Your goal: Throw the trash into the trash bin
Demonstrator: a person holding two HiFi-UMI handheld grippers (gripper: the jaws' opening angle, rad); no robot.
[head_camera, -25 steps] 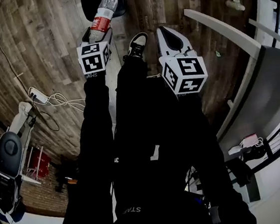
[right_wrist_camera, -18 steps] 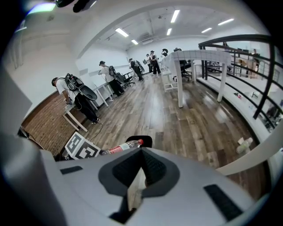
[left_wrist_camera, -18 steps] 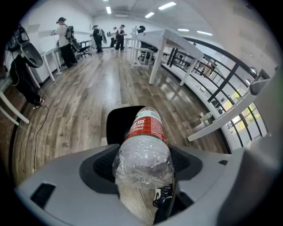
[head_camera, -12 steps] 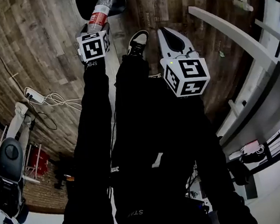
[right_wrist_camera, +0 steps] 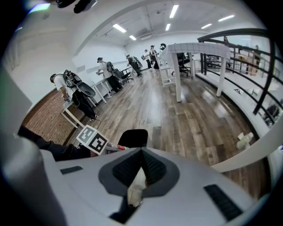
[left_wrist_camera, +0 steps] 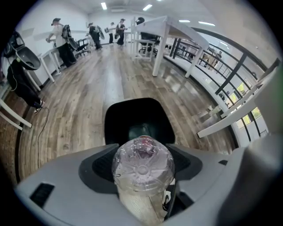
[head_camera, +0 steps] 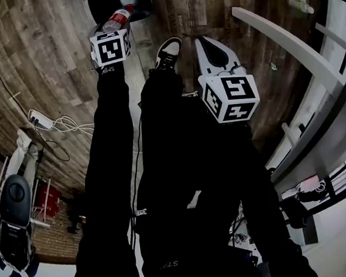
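i clamp my l tongs [left_wrist_camera: 142, 152] on the bottle [left_wrist_camera: 142, 170], cap aimed into the bin [left_wrist_camera: 117, 124] so it drops in; r tongs [right_wrist_camera: 141, 167] stay-free, pinched on a paper scrap [right_wrist_camera: 135, 190], prob next.

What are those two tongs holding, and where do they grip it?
Left tongs clamp a clear plastic bottle by its lower body, cap pointing away. Right tongs pinch one end of a small whitish scrap; what it is, I cannot tell.
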